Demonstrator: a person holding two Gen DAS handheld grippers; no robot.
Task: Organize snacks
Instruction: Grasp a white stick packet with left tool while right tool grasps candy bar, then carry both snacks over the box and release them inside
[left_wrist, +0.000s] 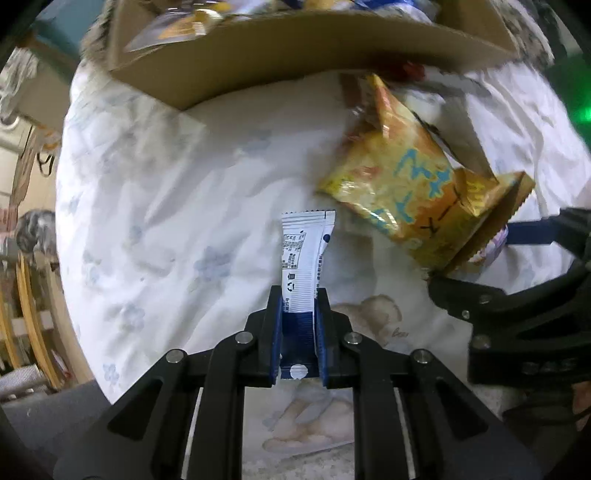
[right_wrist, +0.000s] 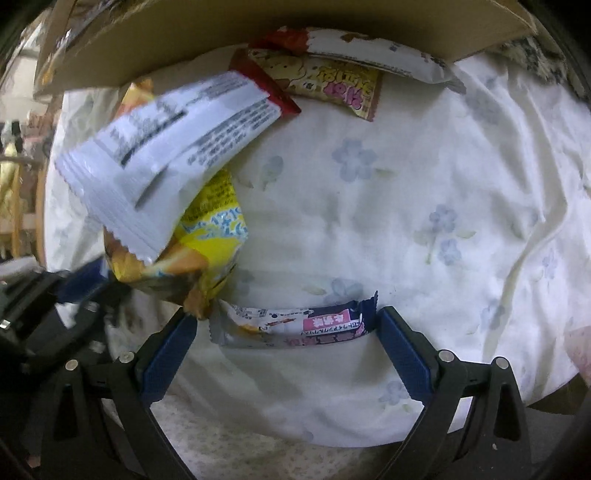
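**Left gripper clamped on a sachet, right gripper wide over a wrapped bar**

Down at the left gripper (left_wrist: 299, 306), the jaws are clenched tight on a slim blue-and-white sachet (left_wrist: 308, 251), which pokes straight out ahead of the fingertips over the floral cloth (left_wrist: 155, 192). Just off to its right, a crinkled yellow snack bag (left_wrist: 410, 192) lies tilted, its far corner nearly at the cardboard box (left_wrist: 295, 55) beyond. Packets show inside that box, blurred.

Over at the right gripper (right_wrist: 286, 328), the jaws are spread wide, nothing pinched. A pink-labelled wrapped bar (right_wrist: 295, 326) lies crosswise between the blue pads (right_wrist: 402, 354); its dark end sits just beside the right pad, whether touching I cannot tell. Ahead and left, the yellow snack bag (right_wrist: 210, 240), with a white printed packet (right_wrist: 166, 158) across its top. Further out, against the box wall (right_wrist: 258, 22), a red-edged cartoon-print packet (right_wrist: 325, 83) and a pale wrapper (right_wrist: 388, 51) tucked beside it.
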